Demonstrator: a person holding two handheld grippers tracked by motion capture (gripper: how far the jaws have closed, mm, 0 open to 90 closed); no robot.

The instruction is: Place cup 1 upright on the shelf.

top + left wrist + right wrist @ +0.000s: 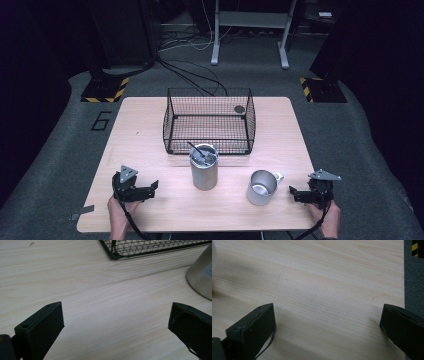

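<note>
A tall steel canister holding utensils stands mid-table, just in front of a black wire basket. A steel mug with a handle sits to its right. My left gripper rests near the table's front left, open, jaws wide apart over bare wood; the canister's base shows at the right edge of the left gripper view. Low at the front right, my right gripper is open beside the mug, with nothing between its jaws.
The basket's corner lies ahead of the left gripper. A small dark round object sits in the basket's back right. The table's right edge runs close to the right gripper, grey carpet beyond.
</note>
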